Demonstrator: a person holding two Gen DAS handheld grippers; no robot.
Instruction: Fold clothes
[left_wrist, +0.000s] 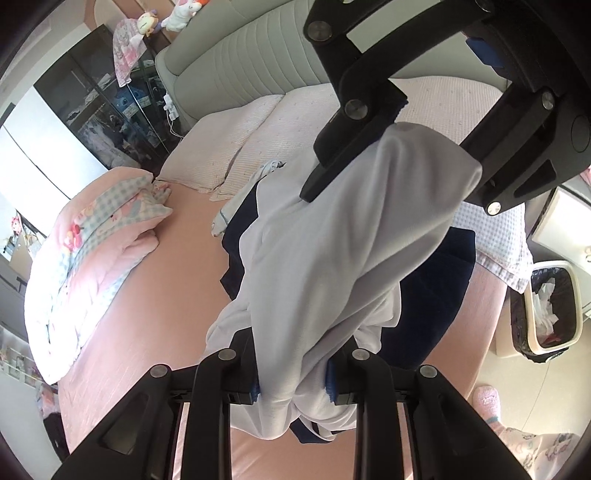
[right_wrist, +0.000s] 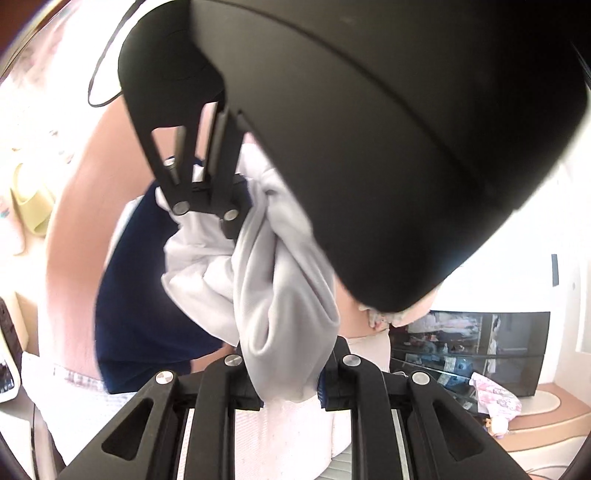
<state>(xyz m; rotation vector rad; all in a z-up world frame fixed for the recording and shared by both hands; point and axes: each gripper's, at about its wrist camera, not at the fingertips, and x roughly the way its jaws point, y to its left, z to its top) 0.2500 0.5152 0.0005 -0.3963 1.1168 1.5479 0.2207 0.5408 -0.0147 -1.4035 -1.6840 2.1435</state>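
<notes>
Two separate parts of the white and navy garment (left_wrist: 332, 240) are pinched, one in each closed hand-held gripper (left_wrist: 291, 384) (right_wrist: 288, 384), so it is hung mid-frame over the pink bed (left_wrist: 166, 277), seemingly for laying out flat

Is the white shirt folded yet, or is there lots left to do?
Not yet. Nothing looks folded so far. The white-and-navy shirt hangs bunched between the left hand-held gripper and the right hand-held gripper, both clamped on its cloth above the pink bed. It needs laying flat, then folding.
</notes>
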